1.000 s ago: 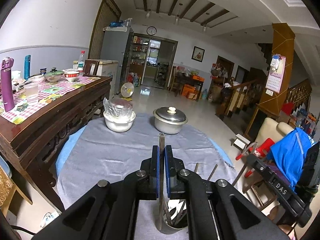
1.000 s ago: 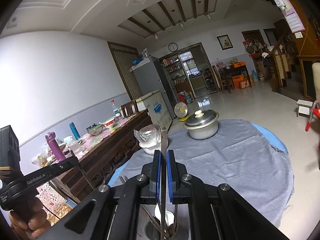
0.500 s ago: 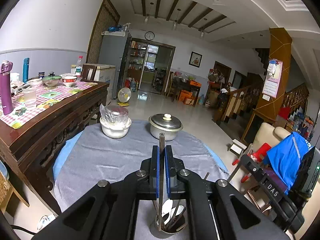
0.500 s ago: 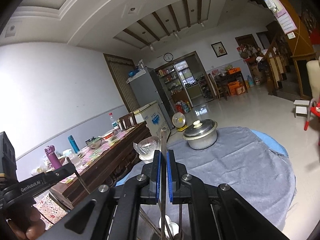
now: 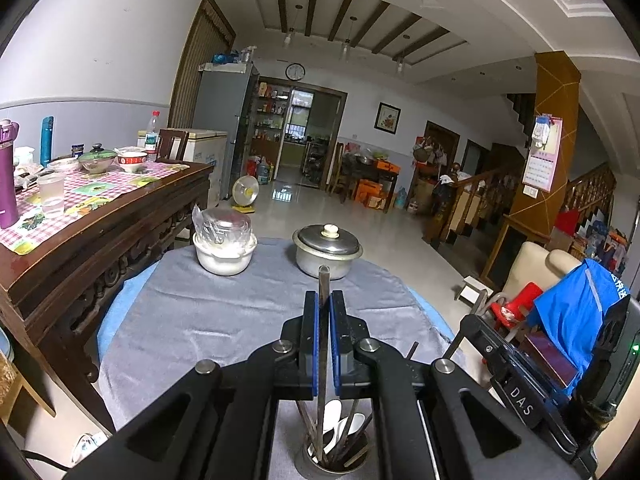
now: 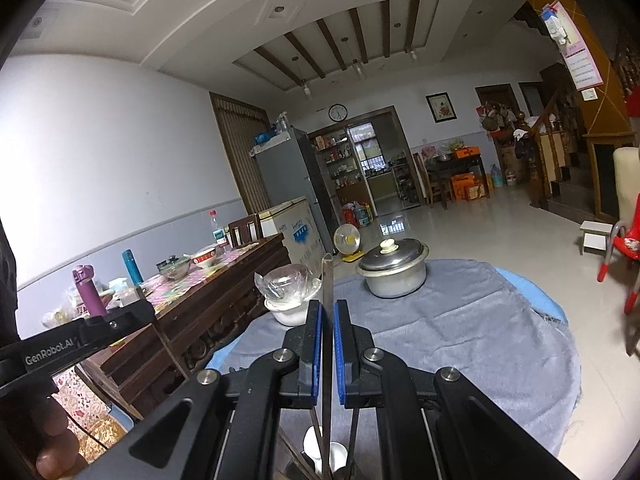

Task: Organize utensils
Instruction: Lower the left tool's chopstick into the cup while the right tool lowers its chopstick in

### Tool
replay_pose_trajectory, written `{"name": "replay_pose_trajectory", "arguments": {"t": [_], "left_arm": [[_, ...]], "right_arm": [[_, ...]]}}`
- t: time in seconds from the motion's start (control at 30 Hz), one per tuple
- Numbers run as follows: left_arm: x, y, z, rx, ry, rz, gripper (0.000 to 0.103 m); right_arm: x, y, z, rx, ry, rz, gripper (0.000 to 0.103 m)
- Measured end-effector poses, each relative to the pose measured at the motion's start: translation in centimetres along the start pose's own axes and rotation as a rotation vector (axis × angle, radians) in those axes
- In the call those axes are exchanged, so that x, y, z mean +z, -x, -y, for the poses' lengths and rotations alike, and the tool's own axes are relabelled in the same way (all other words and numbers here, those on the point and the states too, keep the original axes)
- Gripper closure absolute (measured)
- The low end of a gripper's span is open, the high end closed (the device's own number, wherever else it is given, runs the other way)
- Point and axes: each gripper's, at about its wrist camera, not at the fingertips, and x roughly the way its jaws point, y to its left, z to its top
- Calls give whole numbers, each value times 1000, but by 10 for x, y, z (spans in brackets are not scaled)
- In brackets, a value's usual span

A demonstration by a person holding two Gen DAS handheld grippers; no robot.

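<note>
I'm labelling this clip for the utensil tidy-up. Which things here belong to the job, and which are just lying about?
Part of the job:
- left gripper, shut on a metal utensil
- right gripper, shut on a second utensil
- utensil holder with white spoons

Just lying about:
- lidded pot
- wrapped bowl
- purple bottle
- small fan

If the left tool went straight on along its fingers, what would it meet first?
Probably the lidded pot: it sits just beyond the left tool and the utensil it grips, on the grey cloth. Depth is unclear.
</note>
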Motion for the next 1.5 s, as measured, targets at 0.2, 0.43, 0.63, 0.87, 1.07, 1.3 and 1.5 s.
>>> {"name": "replay_pose_trajectory", "arguments": {"t": [0.2, 0.43, 0.63, 0.87, 1.07, 1.3, 1.5], "left_arm": [[-3, -7, -2, 3, 0, -23, 98], [-7, -12, -2, 17, -16, -37, 98], [-13, -21, -4, 40, -30, -77, 98], [-18, -21, -5, 57, -41, -89, 98], [-18, -20, -6, 64, -44, -87, 98], [-22, -20, -7, 82, -49, -91, 97], [-25, -22, -8, 108, -57, -93, 97]], "right_arm": [[-6, -2, -3, 4, 20, -18, 96], [-10, -1, -5, 9, 28, -33, 96], [-16, -2, -5, 11, 33, -54, 96], [-16, -1, -3, 8, 32, -60, 96], [-17, 0, -4, 7, 39, -65, 96], [-21, -1, -7, 1, 53, -95, 96], [-23, -3, -10, -2, 53, -104, 96]]}}
